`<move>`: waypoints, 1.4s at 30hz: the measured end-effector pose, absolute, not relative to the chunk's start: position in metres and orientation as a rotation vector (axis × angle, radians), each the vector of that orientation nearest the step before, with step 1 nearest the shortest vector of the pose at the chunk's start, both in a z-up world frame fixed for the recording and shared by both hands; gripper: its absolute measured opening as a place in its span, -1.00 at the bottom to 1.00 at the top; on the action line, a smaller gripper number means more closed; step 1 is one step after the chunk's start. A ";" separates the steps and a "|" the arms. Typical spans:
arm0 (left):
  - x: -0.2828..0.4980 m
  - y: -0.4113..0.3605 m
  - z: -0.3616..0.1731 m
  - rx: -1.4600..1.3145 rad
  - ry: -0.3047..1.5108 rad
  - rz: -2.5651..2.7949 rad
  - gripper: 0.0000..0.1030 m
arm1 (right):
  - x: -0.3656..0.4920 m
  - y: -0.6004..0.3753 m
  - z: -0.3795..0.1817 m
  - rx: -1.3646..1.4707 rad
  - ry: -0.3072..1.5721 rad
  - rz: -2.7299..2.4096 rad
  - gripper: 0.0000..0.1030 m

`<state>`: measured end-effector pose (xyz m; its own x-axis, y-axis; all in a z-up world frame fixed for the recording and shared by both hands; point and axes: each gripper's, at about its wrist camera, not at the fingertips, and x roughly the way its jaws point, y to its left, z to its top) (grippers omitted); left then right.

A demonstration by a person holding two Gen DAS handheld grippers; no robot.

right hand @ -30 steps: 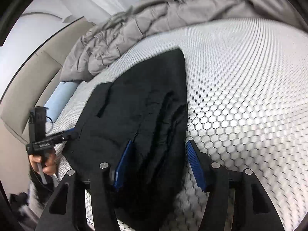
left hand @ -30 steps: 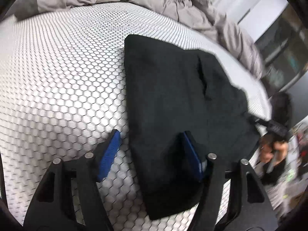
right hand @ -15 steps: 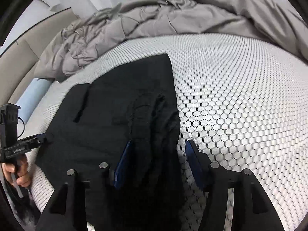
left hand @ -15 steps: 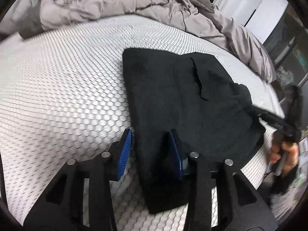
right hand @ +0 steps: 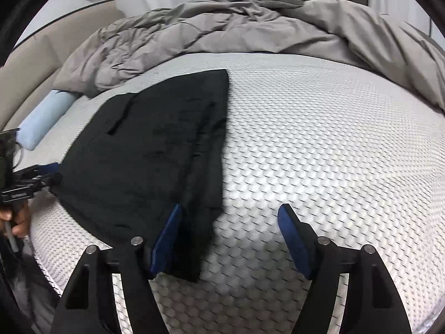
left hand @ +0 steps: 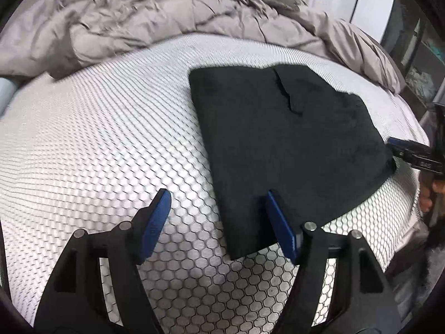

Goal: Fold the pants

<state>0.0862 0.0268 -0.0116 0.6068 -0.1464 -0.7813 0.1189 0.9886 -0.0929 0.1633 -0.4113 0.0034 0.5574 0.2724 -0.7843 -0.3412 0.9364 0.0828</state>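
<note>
The bed [left hand: 97, 144] is carrying the pants [left hand: 278, 144], which are lying folded into a dark block near its front edge, the duvet [left hand: 139, 22] bunched well behind them. Judging by the loose ridge along their right side, that layer could be slipping open if a claw drags it while pulling away. The left gripper [left hand: 217, 208] is gaping wide, holding nothing, one finger above the pants' near corner. The right gripper [right hand: 230, 228] is also spread wide and empty, its left finger overlapping the pants' edge.
</note>
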 end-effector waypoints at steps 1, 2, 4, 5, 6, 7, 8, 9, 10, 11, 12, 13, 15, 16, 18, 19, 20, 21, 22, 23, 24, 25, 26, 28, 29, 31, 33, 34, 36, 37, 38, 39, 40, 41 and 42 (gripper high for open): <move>0.083 0.023 -0.007 -0.022 0.886 -0.128 0.31 | 0.161 -0.411 0.008 -0.075 0.894 0.367 0.43; 0.077 0.020 -0.003 -0.022 0.861 -0.122 0.32 | 0.156 -0.408 0.014 -0.076 0.863 0.389 0.49; 0.063 0.008 0.005 -0.021 0.813 -0.103 0.47 | 0.144 -0.400 0.028 -0.095 0.778 0.419 0.82; 0.058 0.002 0.009 -0.013 0.787 -0.091 0.63 | 0.136 -0.397 0.035 -0.102 0.742 0.429 0.85; 0.053 -0.005 0.013 -0.002 0.769 -0.089 0.65 | 0.129 -0.393 0.040 -0.110 0.713 0.441 0.95; 0.048 -0.012 0.017 0.007 0.750 -0.096 0.65 | 0.122 -0.387 0.045 -0.113 0.682 0.455 1.00; 0.042 -0.019 0.021 0.012 0.730 -0.112 0.69 | 0.116 -0.381 0.048 -0.114 0.661 0.474 1.00; 0.037 -0.025 0.025 0.013 0.712 -0.117 0.85 | 0.110 -0.377 0.051 -0.115 0.636 0.495 1.00; 0.031 -0.030 0.028 0.009 0.685 -0.109 0.94 | 0.102 -0.373 0.054 -0.116 0.611 0.509 1.00; 0.030 -0.035 0.033 0.009 0.661 -0.105 0.99 | 0.103 -0.362 0.055 -0.117 0.591 0.518 1.00; 0.025 -0.039 0.036 0.015 0.637 -0.105 0.99 | 0.097 -0.360 0.058 -0.111 0.569 0.525 1.00; 0.020 -0.045 0.041 0.024 0.618 -0.103 0.99 | 0.092 -0.358 0.060 -0.101 0.550 0.539 1.00; 0.014 -0.052 0.047 0.035 0.586 -0.108 0.99 | 0.088 -0.353 0.061 -0.093 0.528 0.551 1.00; 0.011 -0.054 0.049 0.032 0.569 -0.109 0.99 | 0.088 -0.349 0.060 -0.097 0.523 0.546 1.00; 0.005 -0.056 0.053 0.021 0.551 -0.115 0.99 | 0.087 -0.346 0.057 -0.111 0.517 0.533 1.00; 0.004 -0.056 0.053 0.010 0.549 -0.116 0.99 | 0.086 -0.345 0.056 -0.117 0.520 0.531 1.00; 0.002 -0.056 0.053 0.004 0.550 -0.116 0.99 | 0.085 -0.347 0.054 -0.117 0.522 0.528 1.00; 0.002 -0.056 0.054 -0.003 0.549 -0.114 0.99 | 0.086 -0.347 0.052 -0.111 0.525 0.526 1.00; 0.002 -0.056 0.054 -0.008 0.545 -0.113 0.99 | 0.086 -0.348 0.051 -0.104 0.528 0.524 1.00; 0.003 -0.054 0.053 -0.008 0.543 -0.113 0.99 | 0.088 -0.349 0.049 -0.092 0.532 0.523 1.00; 0.004 -0.053 0.052 -0.005 0.541 -0.109 0.99 | 0.090 -0.349 0.047 -0.088 0.539 0.526 1.00; 0.005 -0.053 0.051 -0.003 0.540 -0.101 0.99 | 0.091 -0.349 0.046 -0.087 0.545 0.526 1.00; 0.006 -0.053 0.050 0.000 0.542 -0.097 0.99 | 0.092 -0.349 0.045 -0.085 0.543 0.519 1.00; 0.007 -0.053 0.049 0.005 0.541 -0.093 0.99 | 0.094 -0.349 0.044 -0.073 0.542 0.522 1.00; 0.008 -0.052 0.048 0.005 0.540 -0.092 0.99 | 0.094 -0.349 0.045 -0.066 0.542 0.529 1.00; 0.009 -0.051 0.049 0.003 0.537 -0.091 0.99 | 0.093 -0.348 0.045 -0.065 0.539 0.533 1.00; 0.009 -0.050 0.049 0.001 0.536 -0.088 0.99 | 0.091 -0.347 0.046 -0.079 0.529 0.532 1.00; 0.010 -0.048 0.049 0.000 0.534 -0.091 0.99 | 0.090 -0.346 0.046 -0.082 0.525 0.532 1.00; 0.010 -0.048 0.049 -0.005 0.533 -0.085 0.99 | 0.089 -0.346 0.046 -0.082 0.523 0.532 1.00; 0.011 -0.047 0.048 -0.006 0.533 -0.085 0.99 | 0.089 -0.347 0.046 -0.079 0.523 0.533 1.00; 0.011 -0.047 0.049 -0.007 0.532 -0.080 0.99 | 0.089 -0.347 0.046 -0.078 0.521 0.534 1.00; 0.011 -0.047 0.048 -0.008 0.531 -0.074 0.99 | 0.089 -0.347 0.046 -0.079 0.519 0.534 1.00; 0.010 -0.048 0.048 -0.007 0.530 -0.069 0.99 | 0.089 -0.347 0.046 -0.082 0.519 0.533 1.00; 0.010 -0.048 0.048 -0.007 0.531 -0.065 0.99 | 0.088 -0.347 0.046 -0.083 0.514 0.531 1.00; 0.011 -0.048 0.048 -0.009 0.532 -0.063 0.99 | 0.088 -0.348 0.046 -0.083 0.512 0.533 1.00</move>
